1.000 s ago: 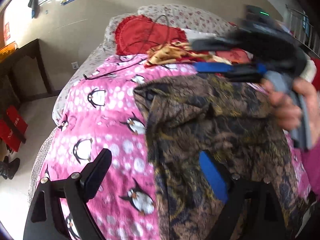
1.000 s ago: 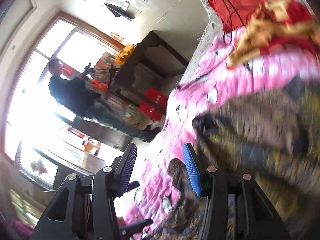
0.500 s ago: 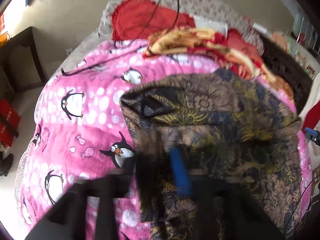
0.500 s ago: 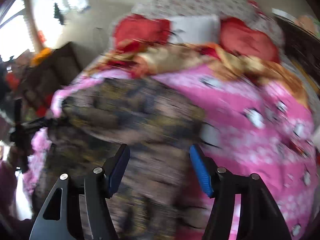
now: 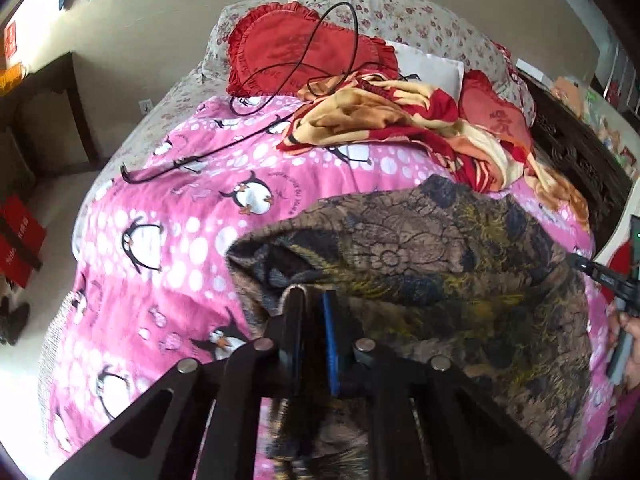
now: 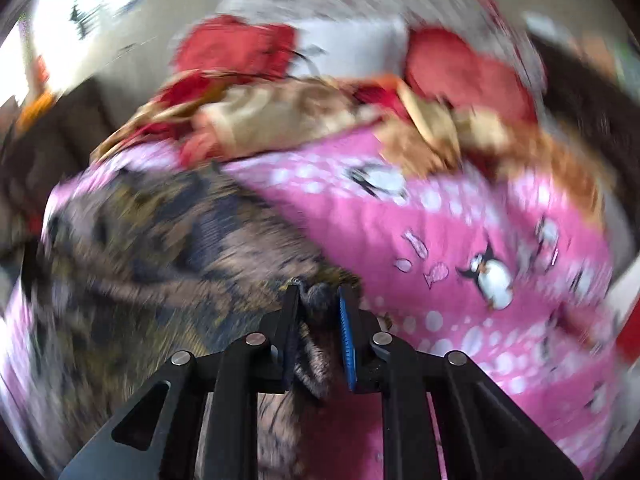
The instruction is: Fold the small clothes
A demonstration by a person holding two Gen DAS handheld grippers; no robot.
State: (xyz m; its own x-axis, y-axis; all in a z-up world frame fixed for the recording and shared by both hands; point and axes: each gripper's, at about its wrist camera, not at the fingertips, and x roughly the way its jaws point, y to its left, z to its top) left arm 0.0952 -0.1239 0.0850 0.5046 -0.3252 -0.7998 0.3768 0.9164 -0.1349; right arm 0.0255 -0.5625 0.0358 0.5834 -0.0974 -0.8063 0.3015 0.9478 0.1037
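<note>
A brown and dark floral garment [image 5: 440, 260] lies spread on the pink penguin blanket [image 5: 180, 240]. My left gripper [image 5: 313, 300] pinches the garment's left edge, just below a dark opening. Its jaws are nearly together and still closing, with cloth between them. In the blurred right wrist view the garment [image 6: 160, 240] fills the left half. My right gripper [image 6: 318, 296] has a bunched fold of the garment's right edge between its pads, jaws closing. A hand [image 5: 628, 332] holds that gripper at the far right of the left wrist view.
A crumpled red and yellow blanket [image 5: 400, 120] lies behind the garment. Beyond it lie a red frilled heart cushion [image 5: 296, 52] and floral pillows. A black cable [image 5: 240, 140] trails over the blanket. Dark furniture [image 5: 40, 120] stands at the left, and the dark bed frame [image 5: 580, 152] at the right.
My left gripper went from wide open to closed on the garment's left edge. My right gripper swung from facing the room round to the bed and closed on the garment's right edge.
</note>
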